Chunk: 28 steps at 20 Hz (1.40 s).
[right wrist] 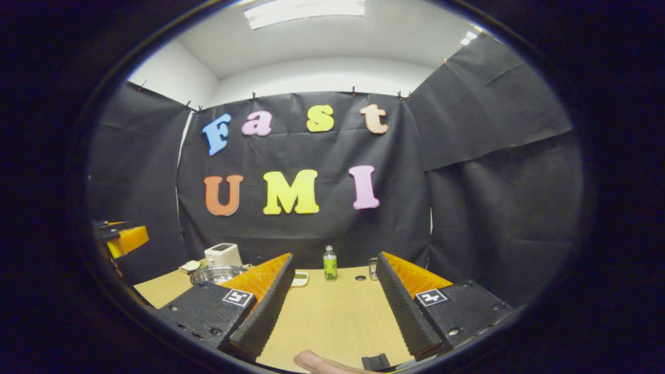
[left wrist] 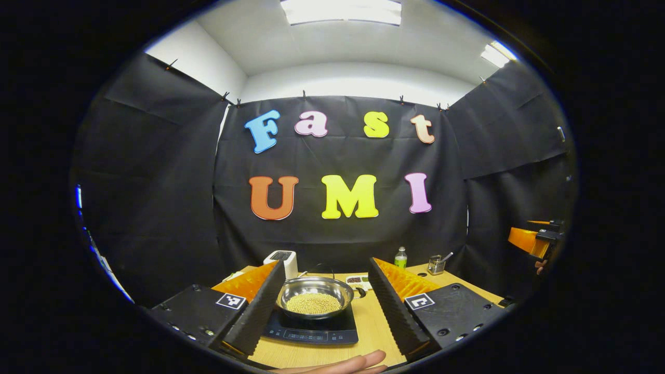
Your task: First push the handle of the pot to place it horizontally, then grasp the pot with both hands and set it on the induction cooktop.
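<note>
The pot (left wrist: pixel 315 297), filled with beans, is seen on the cooktop (left wrist: pixel 311 327), at 12 o'clock between the splayed, empty left gripper (left wrist: pixel 324 311); the right gripper (right wrist: pixel 332 306) is likewise spread. A careless brush could spill it.

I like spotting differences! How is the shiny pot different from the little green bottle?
The pot is wide, low and open on top; the bottle is tall, thin and capped. The pot is shiny metal with small tan grains inside; the bottle is see-through with a green label. The pot sits on the cooktop, near the front; the bottle stands on the table, far back by the wall. Both stand upright.
</note>
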Motion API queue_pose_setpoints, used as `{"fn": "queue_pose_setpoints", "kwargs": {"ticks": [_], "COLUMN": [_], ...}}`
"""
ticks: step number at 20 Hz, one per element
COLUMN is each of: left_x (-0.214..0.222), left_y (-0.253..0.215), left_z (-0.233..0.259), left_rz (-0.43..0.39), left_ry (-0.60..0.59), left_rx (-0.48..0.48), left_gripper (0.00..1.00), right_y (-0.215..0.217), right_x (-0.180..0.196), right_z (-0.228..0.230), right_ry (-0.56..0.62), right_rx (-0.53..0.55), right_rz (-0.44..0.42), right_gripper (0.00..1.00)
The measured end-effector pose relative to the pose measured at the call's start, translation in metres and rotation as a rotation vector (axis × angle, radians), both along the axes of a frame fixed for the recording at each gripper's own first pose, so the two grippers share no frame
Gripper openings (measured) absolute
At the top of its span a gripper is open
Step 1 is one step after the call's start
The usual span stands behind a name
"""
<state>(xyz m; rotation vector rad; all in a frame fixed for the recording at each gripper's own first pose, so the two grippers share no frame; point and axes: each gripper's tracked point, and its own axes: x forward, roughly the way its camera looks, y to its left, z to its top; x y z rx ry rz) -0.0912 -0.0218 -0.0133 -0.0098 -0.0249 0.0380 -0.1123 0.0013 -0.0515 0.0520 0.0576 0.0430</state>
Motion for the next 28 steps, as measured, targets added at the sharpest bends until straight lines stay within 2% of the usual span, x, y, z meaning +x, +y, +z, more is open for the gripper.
{"fn": "queue_pose_setpoints", "kwargs": {"ticks": [2, 11, 22, 28], "left_x": [-0.001, 0.001, -0.005, -0.003], "left_y": [-0.005, 0.001, 0.01, 0.014], "left_z": [-0.002, -0.004, -0.006, -0.011], "left_rz": [-0.029, -0.021, -0.004, 0.001], "left_ry": [0.003, 0.003, 0.0, 0.013], "left_rx": [-0.011, 0.02, 0.019, 0.018], "left_gripper": [0.95, 0.95, 0.95, 0.95], "right_y": [0.003, 0.013, 0.006, 0.002], "right_x": [-0.005, -0.012, -0.001, -0.001], "right_z": [-0.004, 0.002, -0.017, -0.015], "right_ry": [0.016, -0.026, 0.009, -0.017], "right_rx": [0.006, -0.014, 0.024, 0.021], "right_rz": [0.018, 0.045, 0.022, 0.021], "right_gripper": [0.97, 0.96, 0.96, 0.96]}}
